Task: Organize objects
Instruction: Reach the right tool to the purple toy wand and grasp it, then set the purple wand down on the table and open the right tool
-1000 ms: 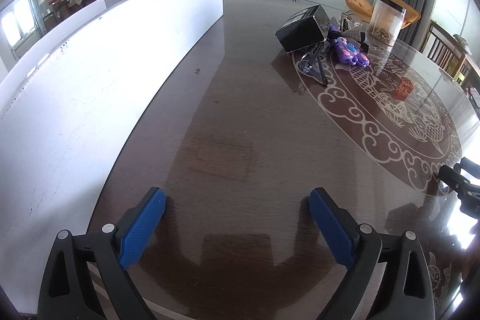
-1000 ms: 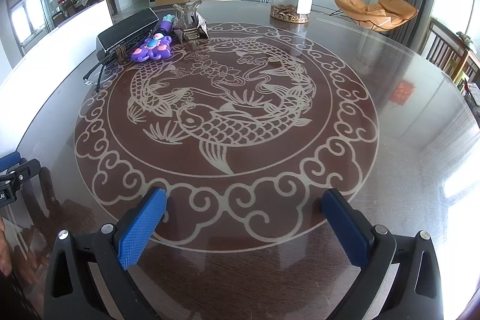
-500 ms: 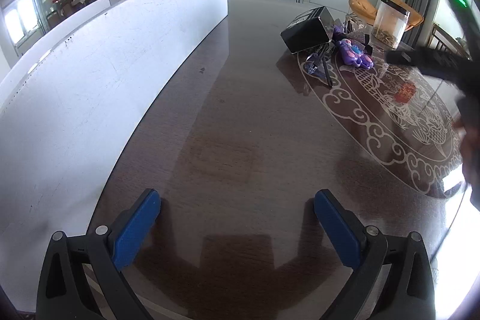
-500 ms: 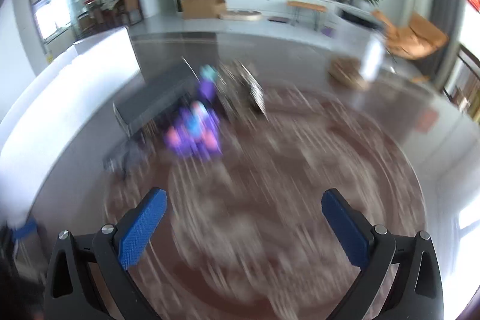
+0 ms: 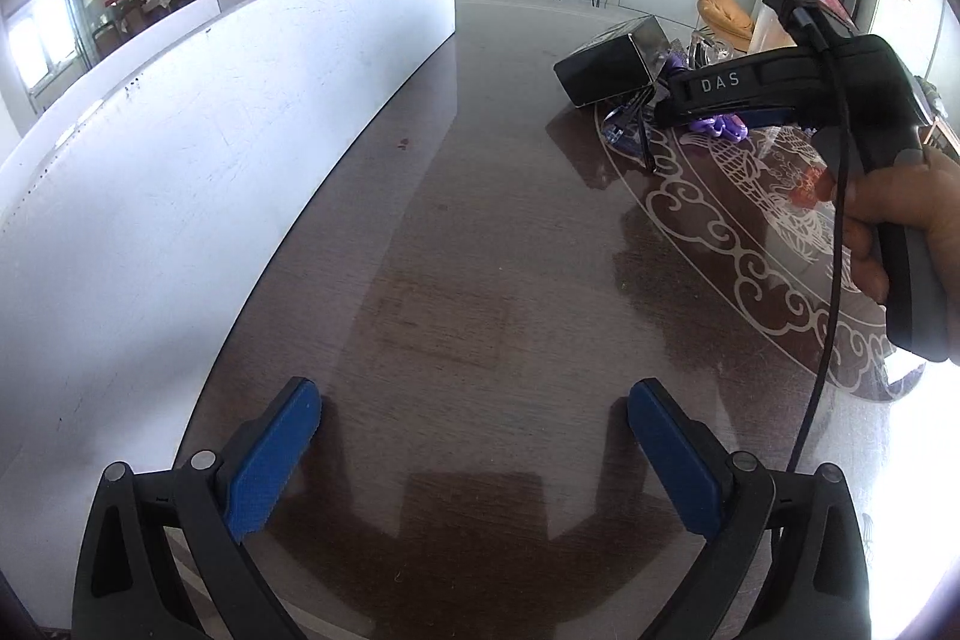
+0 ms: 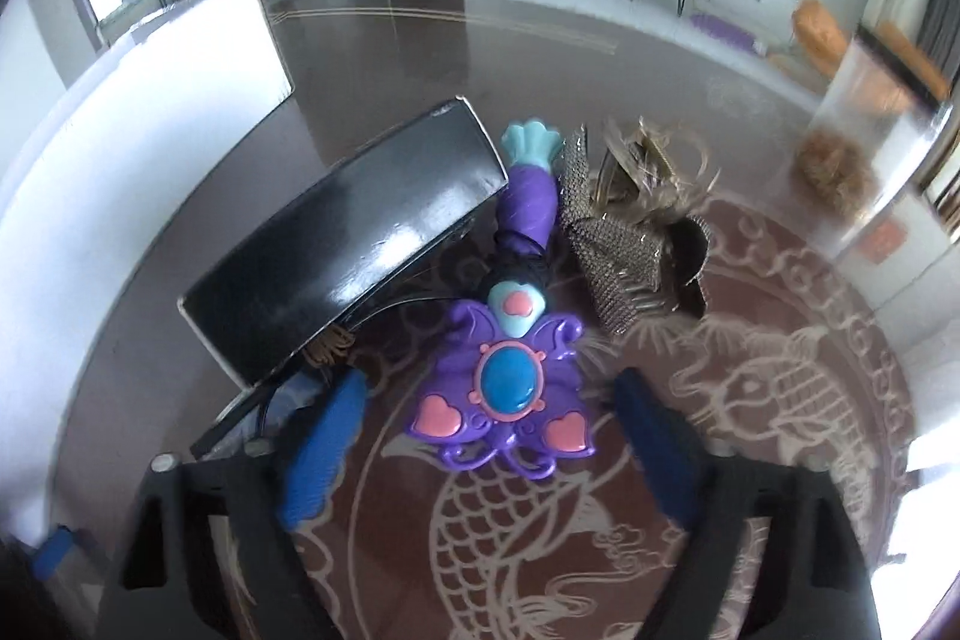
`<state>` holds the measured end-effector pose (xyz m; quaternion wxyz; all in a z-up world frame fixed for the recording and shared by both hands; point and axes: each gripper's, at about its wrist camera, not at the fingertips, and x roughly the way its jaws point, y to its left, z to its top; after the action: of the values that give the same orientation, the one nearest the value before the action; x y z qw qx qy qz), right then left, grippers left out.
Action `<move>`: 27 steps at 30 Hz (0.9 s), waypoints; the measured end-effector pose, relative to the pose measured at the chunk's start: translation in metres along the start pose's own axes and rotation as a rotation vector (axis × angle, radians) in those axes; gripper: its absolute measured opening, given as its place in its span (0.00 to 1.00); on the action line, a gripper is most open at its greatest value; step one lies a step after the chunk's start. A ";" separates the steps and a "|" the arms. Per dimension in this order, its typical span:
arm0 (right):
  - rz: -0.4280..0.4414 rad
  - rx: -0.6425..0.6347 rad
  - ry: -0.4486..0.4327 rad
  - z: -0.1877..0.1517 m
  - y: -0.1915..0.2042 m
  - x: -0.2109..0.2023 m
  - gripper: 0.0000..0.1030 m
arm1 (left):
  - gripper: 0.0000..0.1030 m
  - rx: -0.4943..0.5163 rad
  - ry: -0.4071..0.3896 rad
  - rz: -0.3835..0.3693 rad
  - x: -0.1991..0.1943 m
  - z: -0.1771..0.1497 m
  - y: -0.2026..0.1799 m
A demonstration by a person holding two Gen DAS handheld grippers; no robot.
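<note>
A purple butterfly-shaped toy [image 6: 504,388] with a blue gem and pink hearts lies on the dark table beside a long black box [image 6: 348,244]. My right gripper [image 6: 492,388] hangs over the toy and its jaws are closing. The toy lies between the blue pads, with a gap on each side. In the left wrist view the right gripper's black body [image 5: 780,88], held by a hand [image 5: 900,220], covers most of the toy [image 5: 720,124] near the box [image 5: 612,64]. My left gripper [image 5: 474,418] stands open over bare table with nothing between its fingers.
A gold mesh piece with a hair claw [image 6: 630,232] lies right of the toy. Further right stands a clear jar [image 6: 864,142]. Dark thin frames [image 5: 630,130] lie in front of the box. A long white panel [image 5: 180,160] lines the table's left edge.
My right gripper has swept across the table to the purple toy and its jaws have narrowed around it. It has come into the left wrist view from the right. The left gripper has stayed still.
</note>
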<state>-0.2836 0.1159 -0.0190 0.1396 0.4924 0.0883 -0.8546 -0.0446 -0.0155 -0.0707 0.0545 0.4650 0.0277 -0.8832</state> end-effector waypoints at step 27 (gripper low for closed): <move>-0.058 0.108 -0.103 -0.170 -0.051 -0.099 0.62 | 1.00 -0.001 -0.001 0.001 0.000 0.000 0.000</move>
<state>-0.1137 0.2282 -0.0175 0.0923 0.4518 0.0491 -0.8860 -0.0446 -0.0152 -0.0710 0.0551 0.4646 0.0278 -0.8834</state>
